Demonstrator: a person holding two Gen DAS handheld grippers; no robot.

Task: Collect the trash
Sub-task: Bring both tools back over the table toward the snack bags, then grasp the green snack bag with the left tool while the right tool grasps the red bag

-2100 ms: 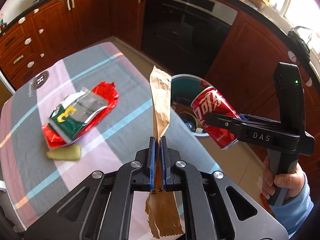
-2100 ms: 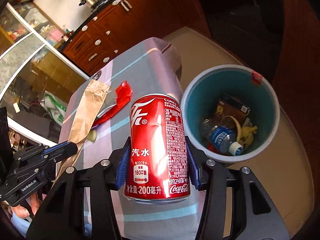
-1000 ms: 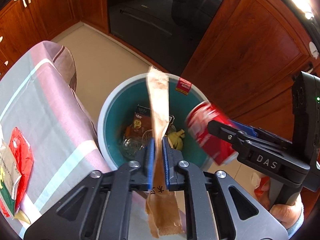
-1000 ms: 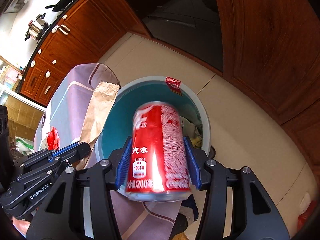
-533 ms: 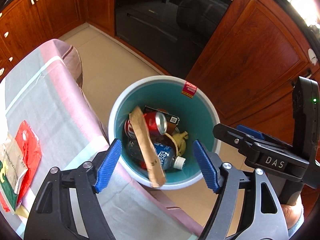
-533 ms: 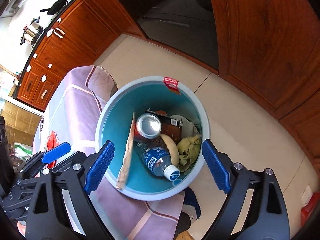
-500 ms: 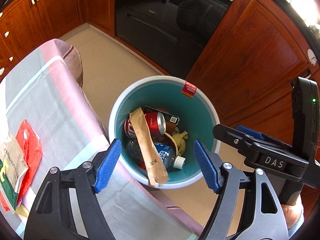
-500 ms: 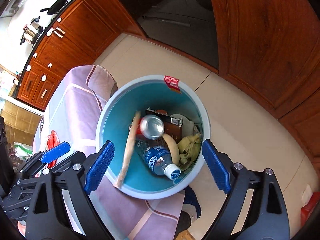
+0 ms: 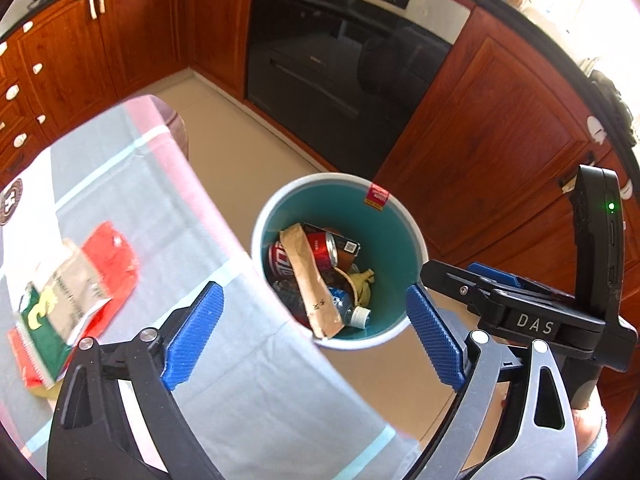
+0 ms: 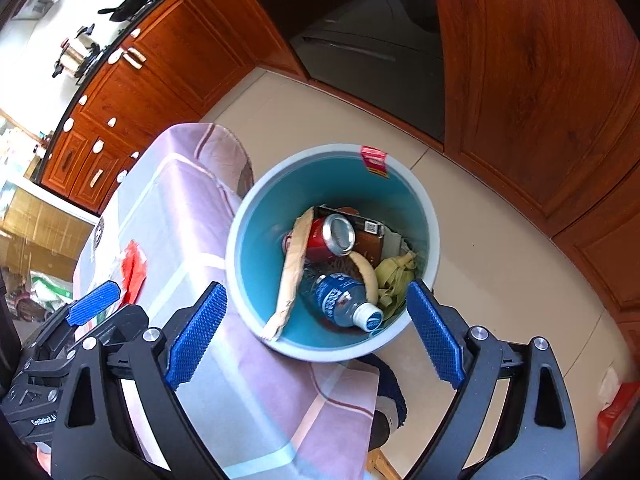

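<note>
A round teal bin (image 9: pixel 394 220) (image 10: pixel 264 216) stands on the floor beside the table. In it lie a red cola can (image 9: pixel 320 250) (image 10: pixel 330 236), a brown paper wrapper (image 9: pixel 312 280) (image 10: pixel 292 272), a blue-labelled plastic bottle (image 10: pixel 344 300), a banana peel (image 10: pixel 396 276) and a dark box. My left gripper (image 9: pixel 314 336) is open and empty above the table edge and bin. My right gripper (image 10: pixel 316 332) is open and empty over the bin. A red and green snack bag (image 9: pixel 72 296) and a pale scrap lie on the table.
The table wears a striped pink and grey cloth (image 9: pixel 248 392) (image 10: pixel 176 208). Wooden cabinets (image 9: pixel 500 128) and a dark oven (image 9: pixel 340 64) ring the tiled floor. The right gripper's body (image 9: pixel 532 316) shows to the right in the left wrist view.
Both grippers opened about a second ago and dropped the can and the wrapper into the bin. Since half a second ago both have drawn back a little; the wrapper has settled deeper.
</note>
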